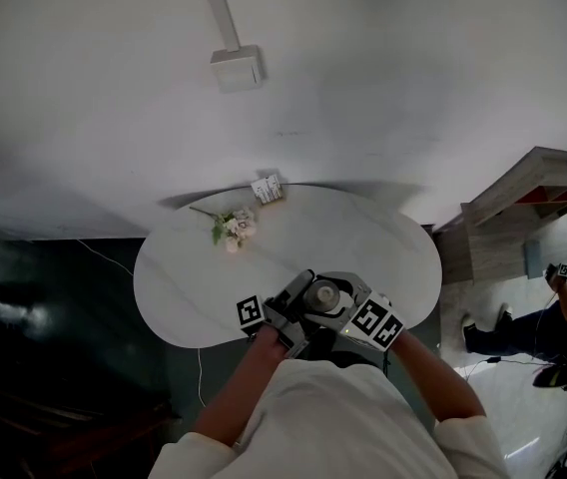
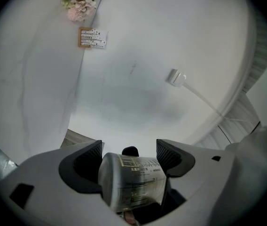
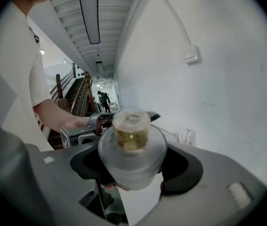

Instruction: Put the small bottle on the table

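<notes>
While the left tool (image 2: 129, 153) clamps the small bottle (image 1: 321, 294) by its labelled body and the right tool (image 3: 132, 160) clamps one end, the bottle is held over the counter's (image 1: 194, 287) near edge.

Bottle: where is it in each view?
Head view: bottle low centre.
Left gripper view: bottle bottom centre, sideways between the jaws.
Right gripper view: bottle centre, end-on between the jaws.
Shared landmark: wall box, in all three.
</notes>
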A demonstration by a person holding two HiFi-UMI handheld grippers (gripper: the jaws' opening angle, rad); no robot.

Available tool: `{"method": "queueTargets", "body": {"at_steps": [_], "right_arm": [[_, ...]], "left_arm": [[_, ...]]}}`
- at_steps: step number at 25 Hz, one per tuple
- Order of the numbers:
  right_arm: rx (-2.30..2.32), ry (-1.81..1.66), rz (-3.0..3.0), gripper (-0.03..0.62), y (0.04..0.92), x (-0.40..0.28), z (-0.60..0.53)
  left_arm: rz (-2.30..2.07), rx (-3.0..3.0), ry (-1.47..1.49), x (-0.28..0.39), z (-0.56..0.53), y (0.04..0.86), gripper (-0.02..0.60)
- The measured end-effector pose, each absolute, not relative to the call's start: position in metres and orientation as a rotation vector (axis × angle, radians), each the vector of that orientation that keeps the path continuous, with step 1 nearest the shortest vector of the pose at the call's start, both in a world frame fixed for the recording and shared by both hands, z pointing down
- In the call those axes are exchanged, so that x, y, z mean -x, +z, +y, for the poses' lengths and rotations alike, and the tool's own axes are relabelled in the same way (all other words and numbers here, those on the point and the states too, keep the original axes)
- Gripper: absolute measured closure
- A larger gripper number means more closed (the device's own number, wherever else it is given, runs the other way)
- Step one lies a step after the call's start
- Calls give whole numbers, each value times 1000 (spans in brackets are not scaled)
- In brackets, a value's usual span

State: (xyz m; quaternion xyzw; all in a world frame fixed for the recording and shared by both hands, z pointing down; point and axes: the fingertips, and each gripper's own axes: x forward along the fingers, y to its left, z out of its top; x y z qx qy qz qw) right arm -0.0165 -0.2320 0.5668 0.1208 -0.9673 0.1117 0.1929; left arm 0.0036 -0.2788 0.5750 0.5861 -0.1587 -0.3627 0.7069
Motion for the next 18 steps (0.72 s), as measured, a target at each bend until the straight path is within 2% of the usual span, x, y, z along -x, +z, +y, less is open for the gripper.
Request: {"method": "queueTargets", "body": {"at_steps": [18], "right_arm": [[-524, 474, -2635, 247, 631, -9, -300]], "left_arm": [[-390, -1226, -723, 2, -318, 631, 228]]}}
